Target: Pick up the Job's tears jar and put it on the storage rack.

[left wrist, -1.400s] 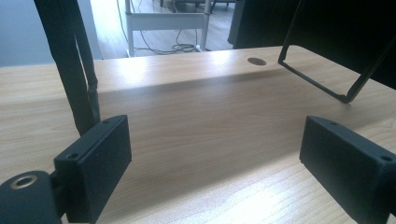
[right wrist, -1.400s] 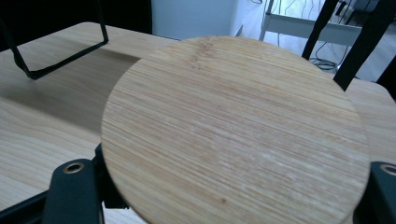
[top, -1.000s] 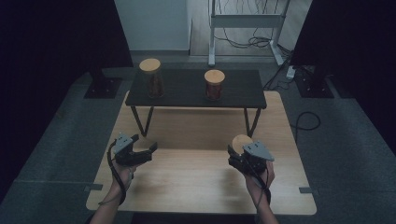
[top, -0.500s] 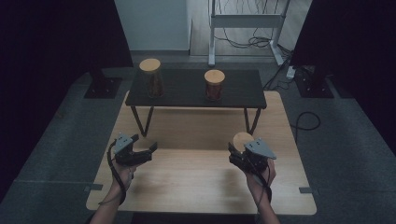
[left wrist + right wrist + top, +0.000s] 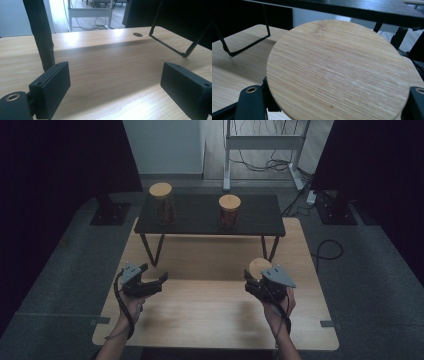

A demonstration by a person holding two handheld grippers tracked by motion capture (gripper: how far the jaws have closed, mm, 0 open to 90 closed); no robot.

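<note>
Right gripper [image 5: 256, 279] has its jaws clamped on a bamboo-lidded jar [image 5: 339, 72] over the worktop [image 5: 210, 315]; tilt it and that jar probably slips. Left gripper [image 5: 150, 282] hangs wide open, empty.

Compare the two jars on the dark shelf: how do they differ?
The left jar is taller than the right jar. The left jar holds brownish contents, while the right jar's contents look redder. The left jar stands near the shelf's left end and the right jar stands closer to its middle. Both stand upright and are closed with round wooden lids.
</note>
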